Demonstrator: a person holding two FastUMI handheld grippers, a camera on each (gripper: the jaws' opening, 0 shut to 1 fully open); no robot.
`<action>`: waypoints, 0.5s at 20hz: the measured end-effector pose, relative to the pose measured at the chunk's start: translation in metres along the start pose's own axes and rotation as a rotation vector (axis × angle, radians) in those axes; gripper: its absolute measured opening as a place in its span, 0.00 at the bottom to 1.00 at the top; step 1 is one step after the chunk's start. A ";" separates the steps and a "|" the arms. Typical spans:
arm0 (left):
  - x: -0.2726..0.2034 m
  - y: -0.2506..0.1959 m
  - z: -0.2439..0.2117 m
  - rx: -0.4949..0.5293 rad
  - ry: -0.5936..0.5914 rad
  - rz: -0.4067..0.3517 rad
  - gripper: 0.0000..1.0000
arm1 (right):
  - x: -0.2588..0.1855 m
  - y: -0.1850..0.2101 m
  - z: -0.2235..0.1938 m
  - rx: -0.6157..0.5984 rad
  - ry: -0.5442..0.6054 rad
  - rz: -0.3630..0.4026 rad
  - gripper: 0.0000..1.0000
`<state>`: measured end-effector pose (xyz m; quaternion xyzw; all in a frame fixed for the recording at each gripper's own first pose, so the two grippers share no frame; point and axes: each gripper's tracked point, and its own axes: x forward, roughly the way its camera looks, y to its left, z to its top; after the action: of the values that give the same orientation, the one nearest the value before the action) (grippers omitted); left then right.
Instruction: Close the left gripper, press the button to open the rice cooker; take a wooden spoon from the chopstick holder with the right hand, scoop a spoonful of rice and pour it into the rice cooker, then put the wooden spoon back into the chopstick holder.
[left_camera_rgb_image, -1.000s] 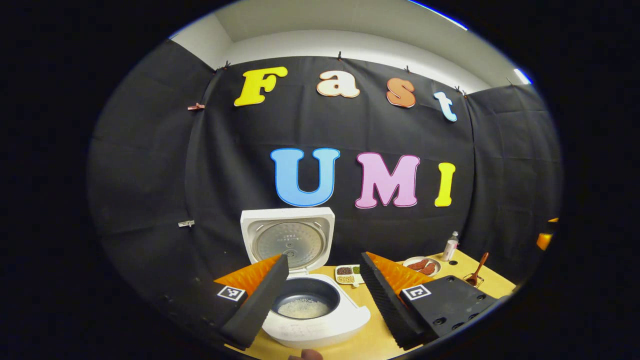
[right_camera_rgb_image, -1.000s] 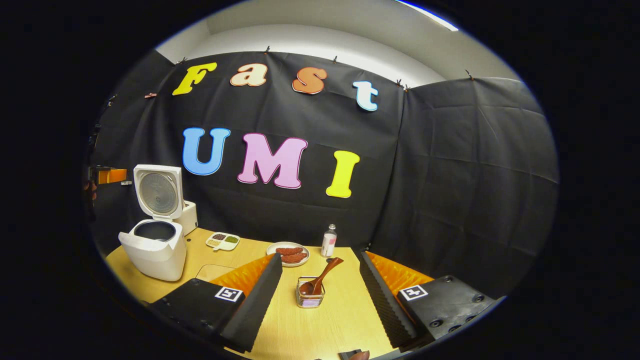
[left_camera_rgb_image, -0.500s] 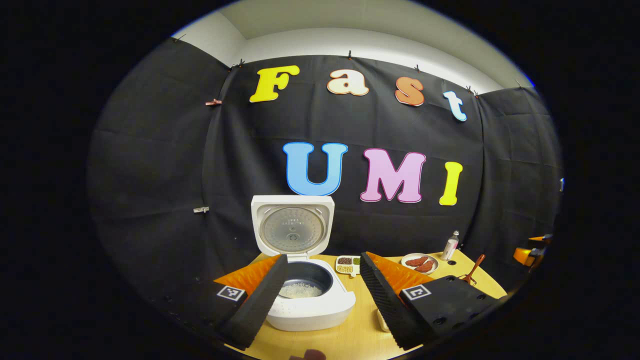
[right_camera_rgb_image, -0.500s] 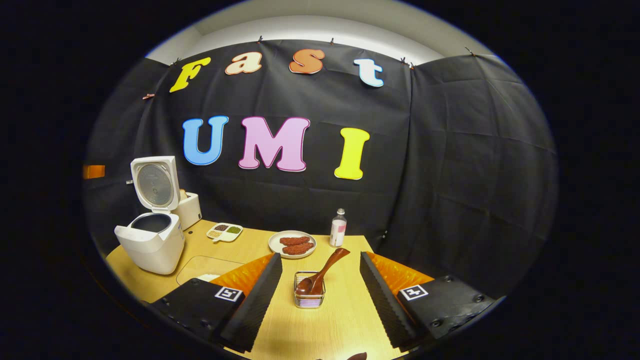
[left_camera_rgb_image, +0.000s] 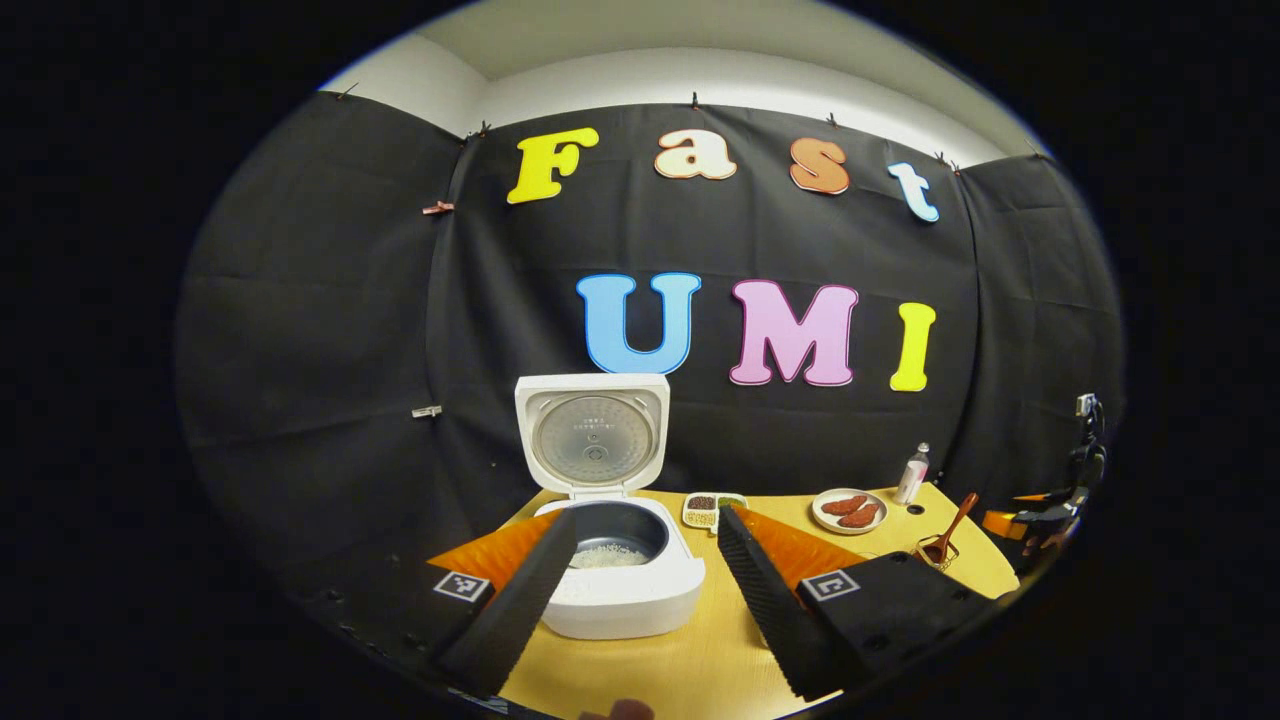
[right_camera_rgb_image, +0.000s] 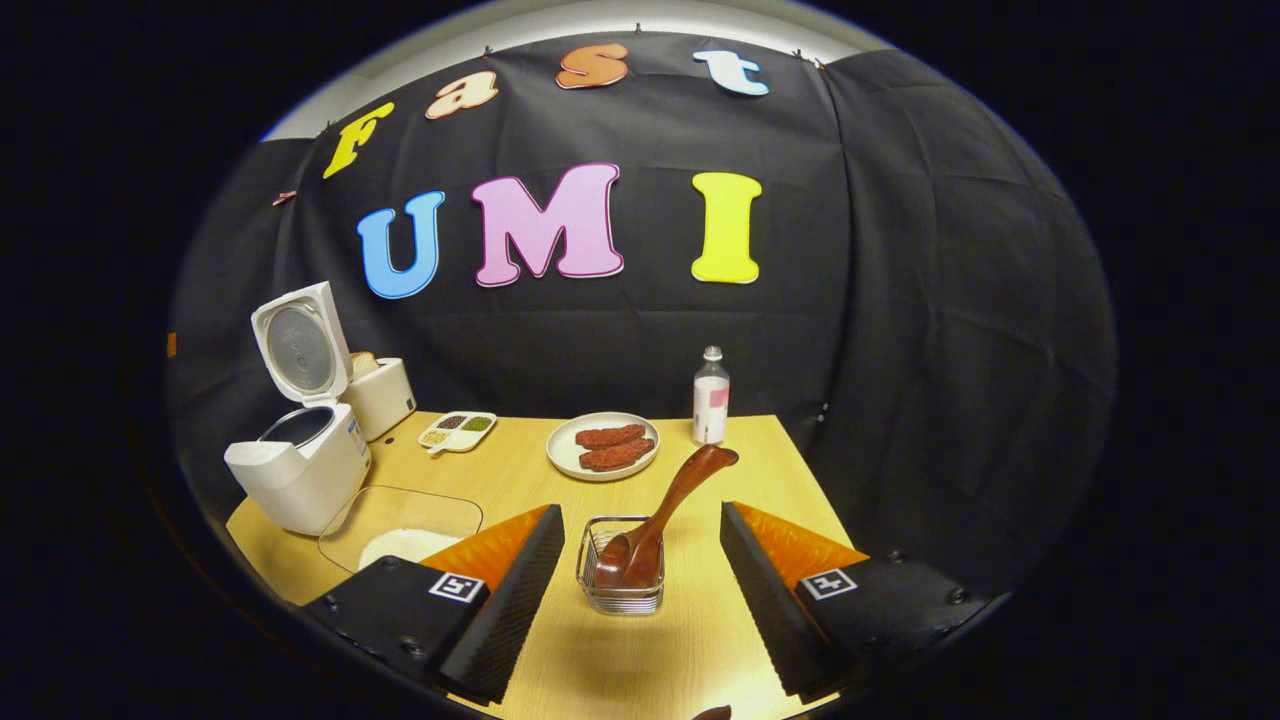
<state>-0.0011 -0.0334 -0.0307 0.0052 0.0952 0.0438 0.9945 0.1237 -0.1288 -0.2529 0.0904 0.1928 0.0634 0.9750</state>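
The white rice cooker (left_camera_rgb_image: 620, 600) stands with its lid (left_camera_rgb_image: 592, 435) up, and white rice (left_camera_rgb_image: 608, 555) lies in its dark pot. My left gripper (left_camera_rgb_image: 648, 515) is open, held just short of the cooker with nothing between its fingers. In the right gripper view the cooker (right_camera_rgb_image: 300, 475) sits at the table's left end. A wooden spoon (right_camera_rgb_image: 670, 505) leans bowl-down in the wire chopstick holder (right_camera_rgb_image: 620, 590). My right gripper (right_camera_rgb_image: 640, 510) is open, and the holder and spoon stand between its fingers, untouched. In the left gripper view the spoon (left_camera_rgb_image: 950, 528) shows at the far right.
A clear tray of rice (right_camera_rgb_image: 400, 530) lies in front of the cooker. A plate (right_camera_rgb_image: 603, 450) with red-brown pieces, a small bottle (right_camera_rgb_image: 711, 398) and a divided dish (right_camera_rgb_image: 457, 430) sit toward the back of the wooden table (right_camera_rgb_image: 620, 660). A white box (right_camera_rgb_image: 385, 395) stands behind the cooker.
My right gripper has moved forward and down toward the holder, which now sits between its fingers. My left gripper has drawn back a little from the open cooker. Both stay open.
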 end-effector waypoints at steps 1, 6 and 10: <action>-0.002 0.001 -0.003 0.013 0.006 0.017 0.98 | 0.011 -0.001 -0.004 0.018 0.007 0.008 0.98; -0.009 0.001 -0.009 0.005 0.034 0.079 0.97 | 0.065 -0.014 -0.037 0.061 0.083 0.022 0.98; -0.013 0.000 -0.018 0.013 0.053 0.124 0.97 | 0.091 -0.016 -0.062 0.143 0.152 0.061 0.80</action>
<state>-0.0175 -0.0345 -0.0460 0.0166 0.1212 0.1046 0.9870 0.1844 -0.1210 -0.3458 0.1606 0.2676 0.0856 0.9462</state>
